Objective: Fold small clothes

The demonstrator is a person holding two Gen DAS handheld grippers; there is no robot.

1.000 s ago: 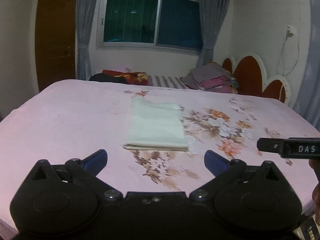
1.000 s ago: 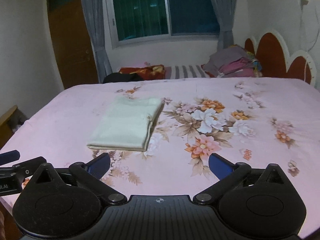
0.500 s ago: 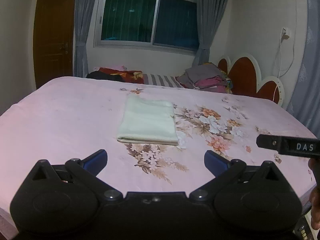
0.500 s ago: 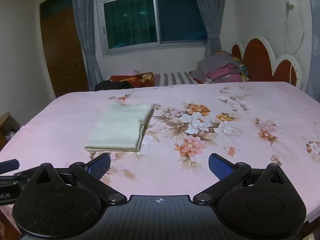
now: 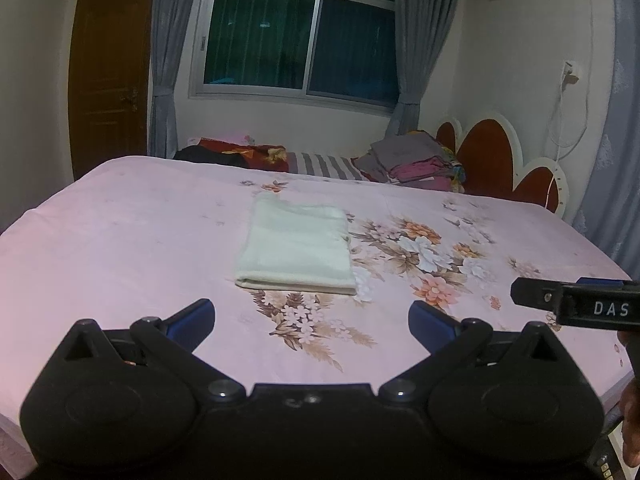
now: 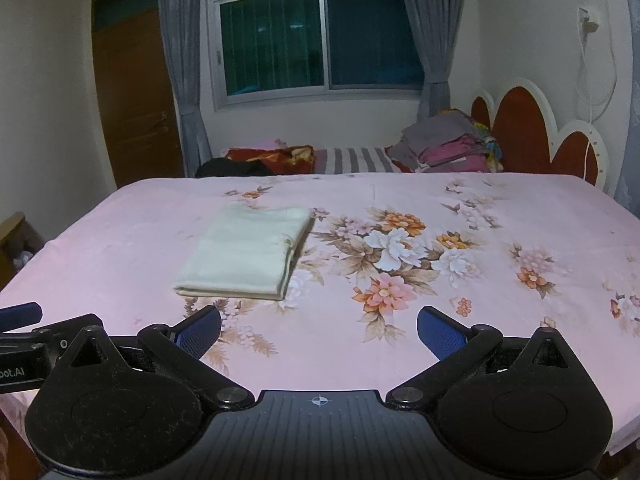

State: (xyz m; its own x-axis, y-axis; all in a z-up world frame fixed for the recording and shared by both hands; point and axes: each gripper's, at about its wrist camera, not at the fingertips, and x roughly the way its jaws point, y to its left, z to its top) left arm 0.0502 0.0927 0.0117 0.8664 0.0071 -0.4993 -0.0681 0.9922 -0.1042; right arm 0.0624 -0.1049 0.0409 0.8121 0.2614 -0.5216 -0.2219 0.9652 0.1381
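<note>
the pale cream cloth lies as a folded rectangle mid-bed on the pink floral bedsheet. left gripper and right gripper both hang wide and empty near the front edge; folding looks finished, so next probably comes fetching another garment.

A folded cloth lies flat on the bed ahead of the left hand-held gripper and ahead-left of the right hand-held gripper, with a clothes pile far behind it, to the right.

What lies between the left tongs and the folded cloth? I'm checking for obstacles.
Only bare pink floral bedsheet separates the open left tongs from the folded cream cloth, in the left wrist view.
</note>
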